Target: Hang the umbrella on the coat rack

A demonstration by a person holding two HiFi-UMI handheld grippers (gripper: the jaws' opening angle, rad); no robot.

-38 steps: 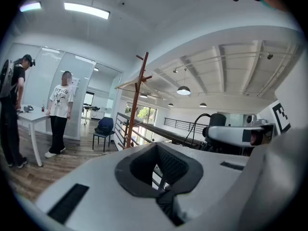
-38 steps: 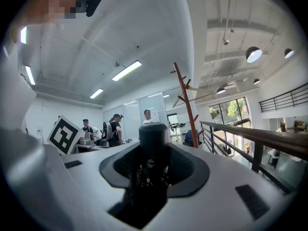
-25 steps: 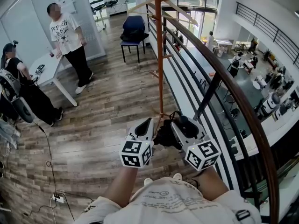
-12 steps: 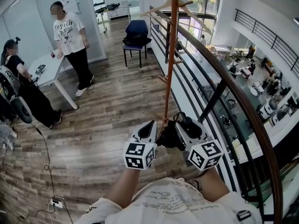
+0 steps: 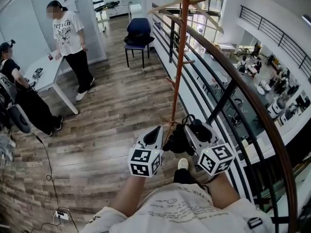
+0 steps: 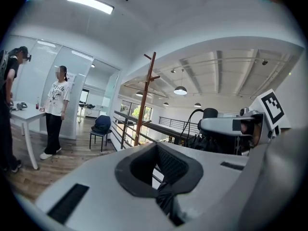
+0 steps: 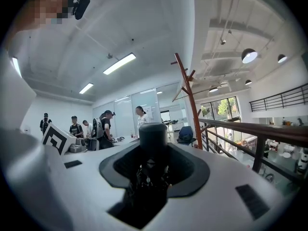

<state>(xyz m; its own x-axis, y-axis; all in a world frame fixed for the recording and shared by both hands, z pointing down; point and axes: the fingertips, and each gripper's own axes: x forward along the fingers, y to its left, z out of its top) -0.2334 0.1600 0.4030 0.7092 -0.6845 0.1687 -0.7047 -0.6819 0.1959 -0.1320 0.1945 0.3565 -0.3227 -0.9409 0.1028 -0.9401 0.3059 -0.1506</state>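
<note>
We hold the folded black umbrella (image 5: 176, 140) in the right gripper (image 5: 193, 130), low in front of our body and close to the foot of the coat rack (image 5: 180, 57). In the right gripper view its jaws are closed around the bundled fabric, and the stubby round handle (image 7: 153, 131) pokes out ahead of them. That grip around the body keeps the handle end clear. The thin carrying loop (image 5: 187, 118) arches free above the gripper, which is probably why we hold it this way.

The left gripper (image 5: 154, 132) sits just beside the umbrella. Its jaws are drawn together and the hollow between the pads is empty. A dark ribbed strip shows lower in the seam, and we cannot tell what it is. From here it looks more like a helper than a carrier, perhaps ready to steady the umbrella or spread the loop.

The rack is a slim orange-brown pole that stands right beside the balcony railing (image 5: 228, 81). It has short pegs (image 5: 170, 81) partway up and angled branches (image 5: 167, 4) at the top. None of them carries the umbrella yet, so we judge the hanging has not begun. The next move would be to lift the umbrella toward a peg and slip the loop over it. The nearby railing leaves little room on that side, so we would come in from the floor side.
</note>
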